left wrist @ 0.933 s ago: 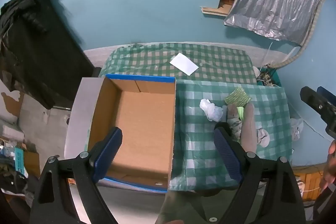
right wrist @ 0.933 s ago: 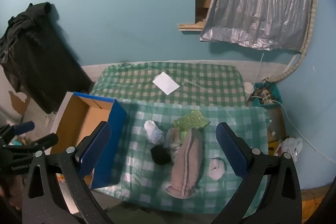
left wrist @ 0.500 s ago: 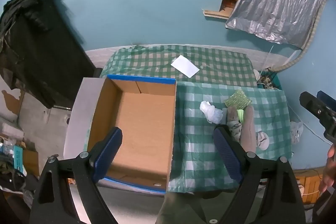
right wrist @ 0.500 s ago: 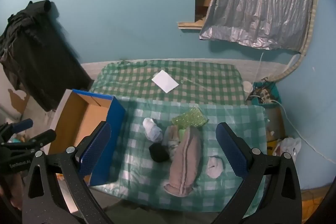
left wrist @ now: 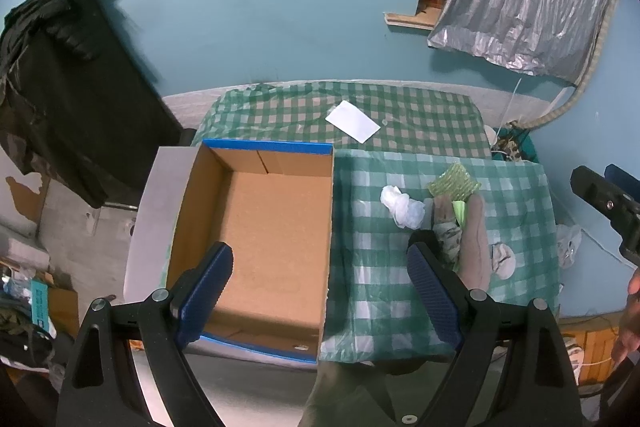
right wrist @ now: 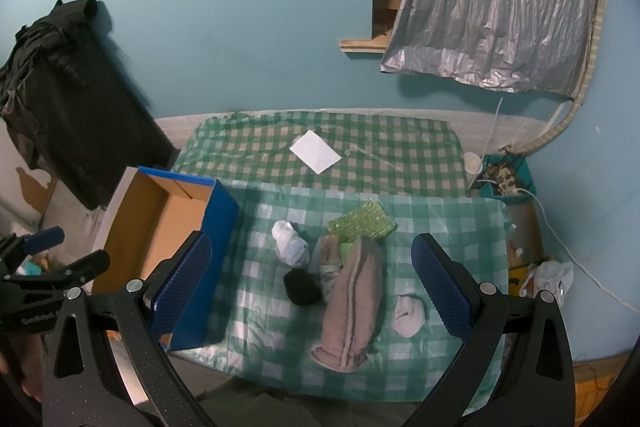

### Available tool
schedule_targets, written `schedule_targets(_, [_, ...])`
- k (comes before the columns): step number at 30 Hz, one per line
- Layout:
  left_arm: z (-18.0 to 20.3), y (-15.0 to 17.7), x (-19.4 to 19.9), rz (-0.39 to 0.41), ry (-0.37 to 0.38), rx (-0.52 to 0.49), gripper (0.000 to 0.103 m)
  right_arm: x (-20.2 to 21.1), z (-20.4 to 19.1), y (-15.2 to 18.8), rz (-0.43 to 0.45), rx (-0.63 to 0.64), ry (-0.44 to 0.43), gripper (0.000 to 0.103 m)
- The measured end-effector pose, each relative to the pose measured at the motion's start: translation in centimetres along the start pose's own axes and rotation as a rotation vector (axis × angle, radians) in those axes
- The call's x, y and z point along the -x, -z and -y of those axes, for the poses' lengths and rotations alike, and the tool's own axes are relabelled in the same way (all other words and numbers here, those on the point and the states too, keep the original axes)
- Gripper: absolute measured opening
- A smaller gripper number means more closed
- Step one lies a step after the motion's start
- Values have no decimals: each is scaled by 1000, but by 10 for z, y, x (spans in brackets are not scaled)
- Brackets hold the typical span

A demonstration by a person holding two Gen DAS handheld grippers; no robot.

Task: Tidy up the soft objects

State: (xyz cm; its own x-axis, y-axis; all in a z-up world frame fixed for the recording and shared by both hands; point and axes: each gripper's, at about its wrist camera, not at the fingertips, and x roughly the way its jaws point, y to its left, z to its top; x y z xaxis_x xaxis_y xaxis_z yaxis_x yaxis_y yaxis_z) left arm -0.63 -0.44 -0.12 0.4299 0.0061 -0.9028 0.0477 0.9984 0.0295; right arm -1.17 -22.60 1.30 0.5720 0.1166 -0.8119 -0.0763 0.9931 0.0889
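Both the left gripper (left wrist: pixel 318 285) and the right gripper (right wrist: pixel 310 285) hover with jaws released, holding nothing. The rolled socks (right wrist: pixel 291 243) and folded cloth (right wrist: pixel 352 301) lie center frame on the table (right wrist: pixel 460 227), right of the cardboard box (left wrist: pixel 264 227).

A green-checked cloth covers the surface (right wrist: pixel 420 167). On its near half lie a rolled grey towel (right wrist: pixel 352 299), a black sock ball (right wrist: pixel 302 287), a white sock bundle (right wrist: pixel 290 242), a green bubble-wrap piece (right wrist: pixel 362 223) and a small pale sock (right wrist: pixel 408 315). An open cardboard box (left wrist: pixel 264 239) sits at the left edge, and a white card (right wrist: pixel 315 157) lies farther back.
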Motion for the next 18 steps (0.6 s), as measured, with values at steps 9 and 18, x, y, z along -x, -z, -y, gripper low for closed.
schedule_targets(9, [0, 0, 1, -2, -9, -2, 90, -4, -3, 3, -11, 14, -3, 101])
schedule_targets(18, [-2, 0, 2, -7, -12, 0, 90, -4, -5, 3, -14, 14, -7, 101])
